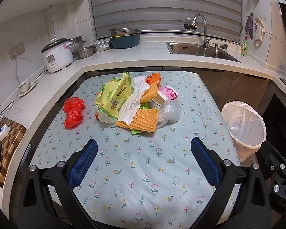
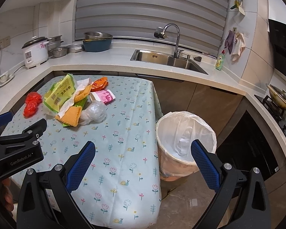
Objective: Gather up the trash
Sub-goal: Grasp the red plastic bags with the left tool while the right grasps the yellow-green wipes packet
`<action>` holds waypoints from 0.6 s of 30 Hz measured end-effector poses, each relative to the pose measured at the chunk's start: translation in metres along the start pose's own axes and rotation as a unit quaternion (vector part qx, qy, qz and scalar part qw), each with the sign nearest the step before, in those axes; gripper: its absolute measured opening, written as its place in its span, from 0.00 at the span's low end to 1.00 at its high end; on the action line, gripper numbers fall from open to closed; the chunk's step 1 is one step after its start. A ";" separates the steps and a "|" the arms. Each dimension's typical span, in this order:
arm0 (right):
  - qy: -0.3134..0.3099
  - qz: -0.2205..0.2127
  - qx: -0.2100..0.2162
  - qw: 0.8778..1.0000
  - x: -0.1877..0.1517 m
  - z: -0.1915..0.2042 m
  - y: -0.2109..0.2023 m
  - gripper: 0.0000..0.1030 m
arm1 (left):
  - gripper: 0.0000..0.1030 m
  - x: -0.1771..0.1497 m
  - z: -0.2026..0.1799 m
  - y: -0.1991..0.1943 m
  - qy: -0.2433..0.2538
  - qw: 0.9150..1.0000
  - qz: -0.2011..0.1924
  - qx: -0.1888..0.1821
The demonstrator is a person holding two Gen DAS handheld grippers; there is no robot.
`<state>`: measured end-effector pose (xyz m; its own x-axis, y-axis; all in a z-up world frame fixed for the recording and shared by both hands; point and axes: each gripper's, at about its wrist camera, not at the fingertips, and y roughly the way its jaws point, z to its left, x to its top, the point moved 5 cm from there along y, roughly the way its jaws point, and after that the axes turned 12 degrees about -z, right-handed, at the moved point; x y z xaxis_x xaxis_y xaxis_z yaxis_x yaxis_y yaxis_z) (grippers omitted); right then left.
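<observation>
Trash lies uncollected on the floral-cloth table (image 1: 143, 171), clustered at its far half, toward 12 o'clock from both grippers. Reading left to right in the left wrist view: a crumpled red plastic bag (image 1: 73, 112) sits apart at about 10 o'clock; next a yellow-green snack wrapper (image 1: 112, 99), with a white paper towel (image 1: 132, 103) draped over it; orange foam netting (image 1: 143, 121) lies in front; an orange packet (image 1: 152, 78) sits at the back; a pink paper cup (image 1: 165, 94) lies tipped on its side; a clear plastic ball of film (image 1: 168, 112) touches the netting on the right.

The lined bin (image 1: 244, 129) stands on the floor just beside the table's right edge, at about 2 o'clock. Its liner appears to hold only some pale crumpled material; whether that is trash or liner folds cannot be told.

The left gripper (image 1: 144, 157) hovers over bare cloth, fingers spread wide, holding nothing. The right gripper (image 2: 143, 160) straddles the table's right edge and the bin, fingers likewise wide and empty.

Assessment: the task appears at or near its start. All seven visible items remain on the table; each awaits pickup and transfer to the bin.
</observation>
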<state>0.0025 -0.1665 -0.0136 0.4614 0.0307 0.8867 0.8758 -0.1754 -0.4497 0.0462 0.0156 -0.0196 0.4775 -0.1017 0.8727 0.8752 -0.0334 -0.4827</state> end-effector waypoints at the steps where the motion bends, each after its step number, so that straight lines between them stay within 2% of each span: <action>1: 0.000 -0.001 0.002 1.000 0.001 0.003 0.001 0.93 | 0.91 0.000 0.005 0.003 -0.003 1.000 -0.001 0.002; 8: 0.005 -0.001 0.013 1.000 0.006 0.029 0.019 0.93 | 0.91 0.001 0.055 0.032 -0.022 0.999 -0.007 0.027; 18: 0.018 0.011 0.030 0.999 0.016 0.081 0.069 0.93 | 0.92 -0.009 0.154 0.100 -0.046 0.996 0.031 0.072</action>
<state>0.0817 -0.0980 -0.0390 0.4755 -0.0075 0.8797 0.8734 -0.1154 -0.4731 0.1414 0.1664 -0.0648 0.5309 -0.0073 0.8474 0.8424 0.1134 -0.5268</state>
